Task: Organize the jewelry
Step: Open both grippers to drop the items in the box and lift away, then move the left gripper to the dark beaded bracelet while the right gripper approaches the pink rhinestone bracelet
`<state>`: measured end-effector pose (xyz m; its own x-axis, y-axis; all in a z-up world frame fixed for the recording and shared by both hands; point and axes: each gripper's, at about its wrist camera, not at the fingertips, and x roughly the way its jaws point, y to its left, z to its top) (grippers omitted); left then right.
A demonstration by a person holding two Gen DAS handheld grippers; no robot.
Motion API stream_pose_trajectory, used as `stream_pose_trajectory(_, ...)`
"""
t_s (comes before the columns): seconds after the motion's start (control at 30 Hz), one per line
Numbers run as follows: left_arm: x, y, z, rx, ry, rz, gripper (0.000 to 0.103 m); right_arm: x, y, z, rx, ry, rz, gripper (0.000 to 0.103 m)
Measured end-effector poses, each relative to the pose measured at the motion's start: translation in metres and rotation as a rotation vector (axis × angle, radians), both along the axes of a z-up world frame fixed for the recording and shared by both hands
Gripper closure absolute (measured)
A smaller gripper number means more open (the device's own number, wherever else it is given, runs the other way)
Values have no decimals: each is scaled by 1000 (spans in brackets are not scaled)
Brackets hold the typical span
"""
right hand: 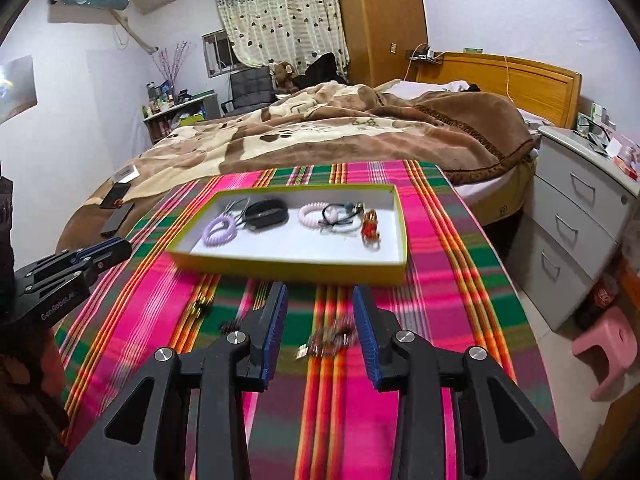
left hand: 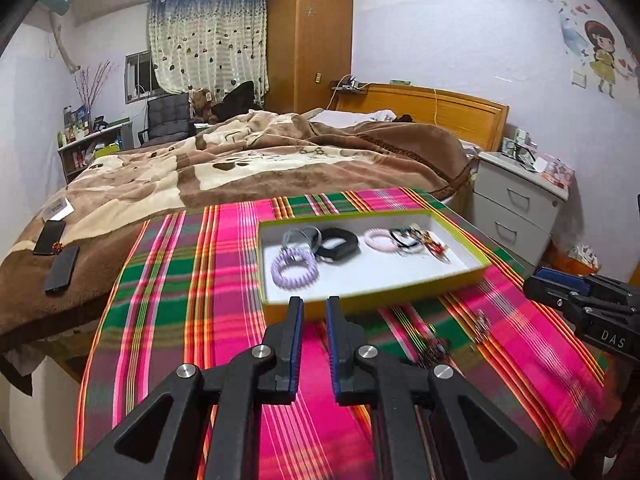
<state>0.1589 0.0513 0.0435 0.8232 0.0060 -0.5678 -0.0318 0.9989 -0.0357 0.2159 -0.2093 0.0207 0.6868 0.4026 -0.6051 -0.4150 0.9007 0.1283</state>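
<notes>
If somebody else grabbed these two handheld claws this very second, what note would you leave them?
Left gripper: open a narrow gap, empty, hanging just short of the box's near wall.
Right gripper: open wide, empty, lined up over a blurred small jewelry piece on the striped cloth.
Box: already holds a purple coil band, black band, pink coil band, thin black ties and a red-gold piece.
Left to do: the piece under the right gripper, plus more small dark bits on the cloth; move them into the box.
</notes>
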Motion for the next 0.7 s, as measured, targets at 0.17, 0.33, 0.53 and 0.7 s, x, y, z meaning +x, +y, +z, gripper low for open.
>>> stream_pose_trajectory(0.17, -30, -12, -3, 2, -4, -7, 93, -30, -8, -4, 11, -1, -10, 68)
stream_pose_trajectory(0.33, -52, -19, -6, -1, 1, -12, 93, -52, -13, -5, 14, -4, -14, 68)
stream_pose_trajectory(0.53, -75, -25, -7, -5, 5, -21, 93, -74, -18, -8, 22, 7, -15, 66)
stream_pose_trajectory(0.7, -87, -29, -8, -1, 7, -30, 93, -89, -20, -8, 15, 2, -12, 66)
